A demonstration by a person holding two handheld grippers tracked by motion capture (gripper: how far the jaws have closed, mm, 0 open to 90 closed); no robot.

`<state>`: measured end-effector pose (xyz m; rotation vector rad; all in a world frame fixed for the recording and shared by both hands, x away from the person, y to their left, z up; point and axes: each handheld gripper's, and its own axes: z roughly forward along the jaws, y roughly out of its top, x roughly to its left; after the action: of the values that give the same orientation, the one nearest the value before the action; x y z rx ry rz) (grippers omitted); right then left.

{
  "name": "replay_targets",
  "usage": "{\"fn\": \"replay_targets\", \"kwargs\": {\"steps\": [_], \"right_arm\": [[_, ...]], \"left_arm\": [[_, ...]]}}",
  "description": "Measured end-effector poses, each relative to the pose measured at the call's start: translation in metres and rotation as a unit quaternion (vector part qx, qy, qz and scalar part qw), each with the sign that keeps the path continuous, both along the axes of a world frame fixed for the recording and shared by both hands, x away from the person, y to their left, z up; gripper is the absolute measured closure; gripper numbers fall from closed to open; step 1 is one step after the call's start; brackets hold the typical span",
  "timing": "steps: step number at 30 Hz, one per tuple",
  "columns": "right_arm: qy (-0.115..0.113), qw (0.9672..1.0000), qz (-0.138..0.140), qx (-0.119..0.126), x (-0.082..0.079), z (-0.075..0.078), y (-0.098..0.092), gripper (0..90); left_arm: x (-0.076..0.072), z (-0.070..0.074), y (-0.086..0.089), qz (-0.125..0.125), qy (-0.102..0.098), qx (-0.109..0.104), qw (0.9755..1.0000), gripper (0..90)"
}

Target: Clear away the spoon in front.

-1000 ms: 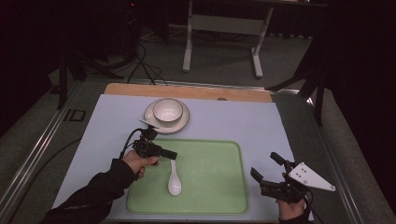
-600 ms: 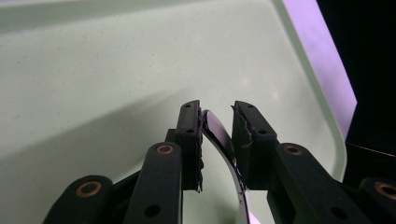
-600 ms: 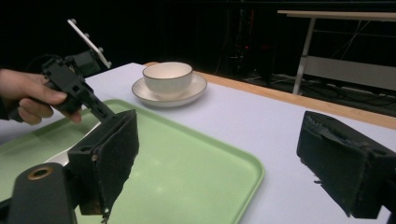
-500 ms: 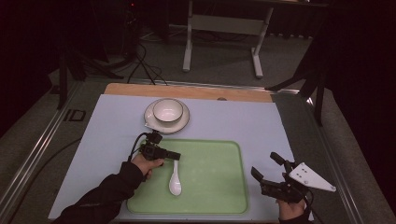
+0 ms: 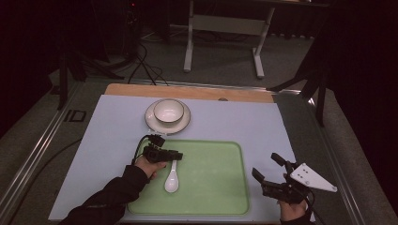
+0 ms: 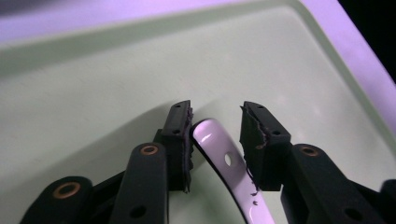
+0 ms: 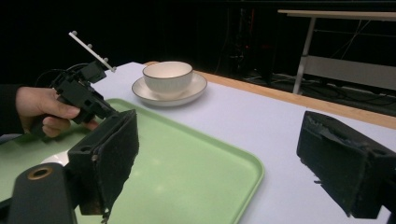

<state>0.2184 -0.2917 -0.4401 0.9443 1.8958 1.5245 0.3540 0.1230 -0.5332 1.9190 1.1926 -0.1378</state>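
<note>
Spoon in tray; bowl behind.

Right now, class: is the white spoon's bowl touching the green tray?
Touching. The high view shows the white spoon lying flat inside the green tray, its bowl resting on the tray floor with no gap or shadow beneath.

A white bowl sits on a saucer atop the pale mat, beyond the green tray; a metal stand rises behind the table
</note>
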Motion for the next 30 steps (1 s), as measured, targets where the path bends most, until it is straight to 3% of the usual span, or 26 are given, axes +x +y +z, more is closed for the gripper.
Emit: {"fn": "replay_targets", "kwargs": {"steps": [10, 16, 20, 23, 27, 30], "right_arm": [[0.001, 1.0, 0.001, 0.002, 0.001, 0.0, 0.0, 12.7], [0.001, 1.0, 0.0, 0.001, 0.001, 0.0, 0.0, 12.7], [0.002, 1.0, -0.001, 0.002, 0.001, -0.001, 0.0, 12.7], [0.001, 1.0, -0.001, 0.002, 0.001, 0.0, 0.0, 12.5], [0.002, 1.0, -0.002, 0.001, 0.001, -0.001, -0.001, 12.5], [0.005, 1.0, -0.002, 0.004, 0.001, -0.001, -0.001, 12.4]], "left_arm": [[0.002, 0.003, 0.001, 0.012, -0.048, 0.033, 0.9982, 60.0], [0.005, 0.01, 0.008, 0.031, -0.058, 0.029, 0.9974, 57.2], [0.001, 0.024, 0.013, 0.021, -0.076, 0.02, 0.9967, 55.0], [0.0, 0.035, 0.018, 0.005, -0.078, -0.013, 0.9968, 42.1], [-0.005, 0.05, 0.025, 0.005, -0.094, -0.026, 0.9952, 32.6], [-0.01, 0.059, 0.031, -0.002, -0.113, -0.047, 0.9924, 22.5]]}}
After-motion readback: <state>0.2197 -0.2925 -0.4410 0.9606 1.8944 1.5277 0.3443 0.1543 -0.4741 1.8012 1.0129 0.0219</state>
